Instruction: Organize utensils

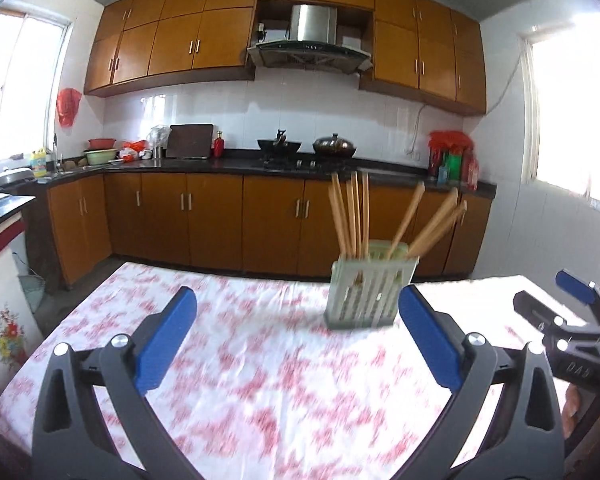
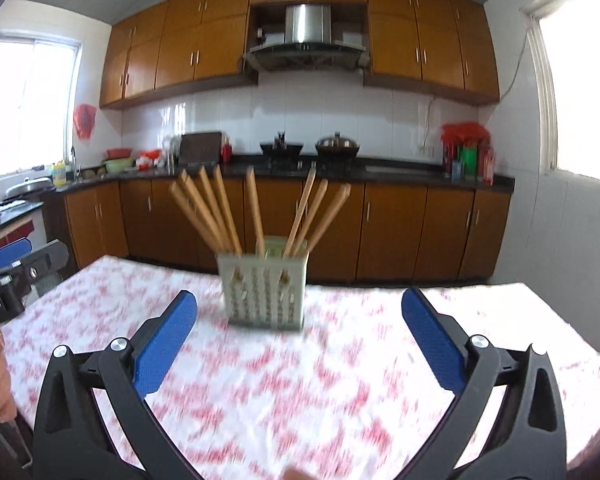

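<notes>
While wide apart, claws (image 1: 296, 328) beside holder (image 1: 370, 294)

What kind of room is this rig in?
Most likely a home kitchen: a range hood over a gas stove with a lidded wok, wooden wall cabinets, and a table with a floral cloth holding a chopstick holder.

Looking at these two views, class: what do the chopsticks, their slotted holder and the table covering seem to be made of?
Chopsticks: probably bamboo or wood, matte tan with squared tops.
Holder: likely moulded plastic, pale green-white with even vertical slots and smooth walls.
Table covering: looks like thin cloth or a plastic sheet, white with a red floral print and soft creases; blur leaves it open.
</notes>
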Action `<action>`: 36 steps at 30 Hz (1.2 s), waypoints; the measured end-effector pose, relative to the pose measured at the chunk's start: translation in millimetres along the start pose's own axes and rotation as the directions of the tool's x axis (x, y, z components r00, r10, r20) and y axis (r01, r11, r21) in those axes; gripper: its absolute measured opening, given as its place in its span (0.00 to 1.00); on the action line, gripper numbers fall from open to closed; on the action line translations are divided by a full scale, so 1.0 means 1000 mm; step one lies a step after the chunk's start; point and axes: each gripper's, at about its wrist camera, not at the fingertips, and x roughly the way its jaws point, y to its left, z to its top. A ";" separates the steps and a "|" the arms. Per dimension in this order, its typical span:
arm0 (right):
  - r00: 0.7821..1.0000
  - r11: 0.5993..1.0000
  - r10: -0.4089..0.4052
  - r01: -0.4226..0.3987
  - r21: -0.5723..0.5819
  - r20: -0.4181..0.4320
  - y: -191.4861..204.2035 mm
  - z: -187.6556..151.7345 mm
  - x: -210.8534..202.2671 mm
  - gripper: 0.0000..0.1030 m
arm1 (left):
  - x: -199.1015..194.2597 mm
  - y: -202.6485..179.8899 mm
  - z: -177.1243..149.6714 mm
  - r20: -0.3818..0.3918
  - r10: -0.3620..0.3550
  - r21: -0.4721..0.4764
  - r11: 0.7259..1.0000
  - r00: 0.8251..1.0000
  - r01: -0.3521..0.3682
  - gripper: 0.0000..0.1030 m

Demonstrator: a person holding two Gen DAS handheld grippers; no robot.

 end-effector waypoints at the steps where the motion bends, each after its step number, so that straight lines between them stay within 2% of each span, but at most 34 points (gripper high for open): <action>1: 1.000 1.000 0.000 0.000 0.005 -0.008 0.000 -0.006 -0.003 0.98 | -0.002 -0.002 -0.006 -0.004 0.006 0.013 1.000 1.000 -0.006 0.96; 5: 0.999 1.000 -0.010 0.010 0.020 -0.032 0.007 -0.027 -0.010 0.98 | -0.015 -0.011 -0.030 -0.016 0.027 0.075 0.997 1.000 -0.025 0.96; 10: 0.999 1.000 -0.027 0.027 0.006 -0.044 0.013 -0.047 -0.017 0.98 | -0.024 -0.018 -0.044 -0.016 0.017 0.085 0.996 1.000 -0.015 0.96; 17: 0.997 0.999 -0.038 0.039 0.012 -0.064 0.017 -0.069 -0.025 0.98 | -0.020 -0.020 -0.057 -0.060 0.035 0.078 0.997 0.998 -0.030 0.96; 22: 0.994 0.998 -0.039 0.043 0.036 -0.100 0.014 -0.075 -0.021 0.98 | -0.017 -0.021 -0.064 -0.083 0.033 0.073 0.997 0.996 -0.027 0.96; 36: 0.992 0.998 -0.036 0.042 0.047 -0.120 0.015 -0.079 -0.021 0.98 | -0.014 -0.021 -0.068 -0.110 0.021 0.058 0.998 0.994 -0.014 0.96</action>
